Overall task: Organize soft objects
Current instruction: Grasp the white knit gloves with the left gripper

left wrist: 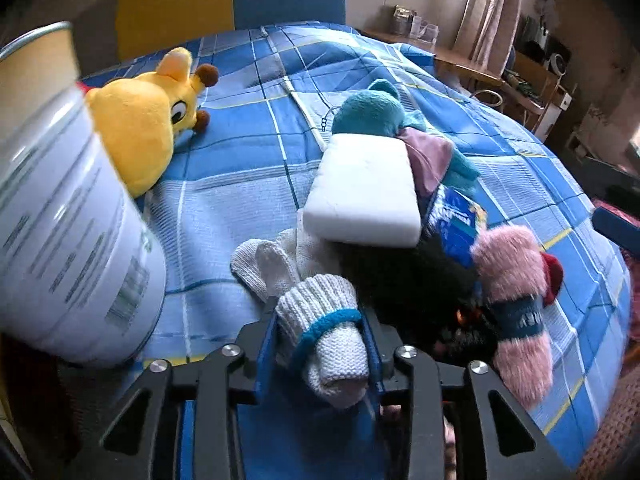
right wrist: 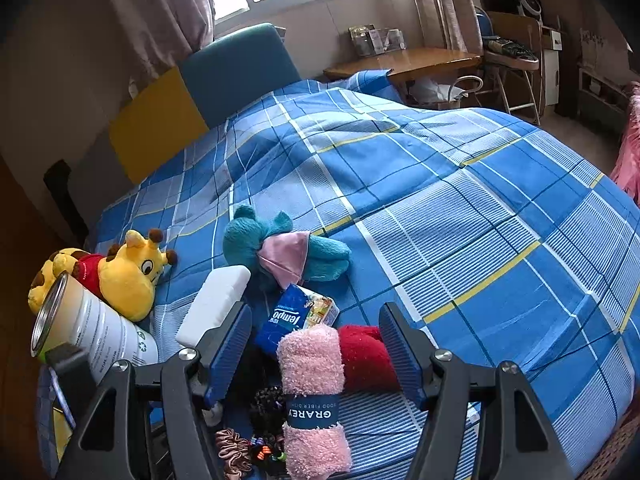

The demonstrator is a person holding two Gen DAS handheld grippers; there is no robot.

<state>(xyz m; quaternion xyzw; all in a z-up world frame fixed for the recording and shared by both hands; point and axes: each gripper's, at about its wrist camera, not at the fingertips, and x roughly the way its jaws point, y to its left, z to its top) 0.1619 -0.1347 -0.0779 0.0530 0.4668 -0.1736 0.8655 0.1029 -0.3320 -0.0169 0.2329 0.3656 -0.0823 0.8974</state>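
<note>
My left gripper (left wrist: 324,336) is shut on a white knitted glove with a blue cuff band (left wrist: 328,340), held over the bed. A second white glove (left wrist: 272,264) lies just beyond it. My right gripper (right wrist: 316,332) is open, its jaws either side of a rolled pink fluffy cloth (right wrist: 314,392) with a dark GRAREY band; that cloth also shows in the left wrist view (left wrist: 516,304). A white foam block (left wrist: 364,192), a teal plush (left wrist: 372,110), a yellow giraffe plush (left wrist: 140,120), a red cloth (right wrist: 364,356) and a blue Tempo tissue pack (right wrist: 296,316) lie on the blanket.
A white tin can (left wrist: 68,232) stands tilted at the left, near the giraffe. Black fuzzy items and hair scrunchies (right wrist: 256,440) lie near the right gripper. The blue plaid blanket (right wrist: 460,220) stretches far right. A wooden desk (right wrist: 404,62) and chair stand beyond the bed.
</note>
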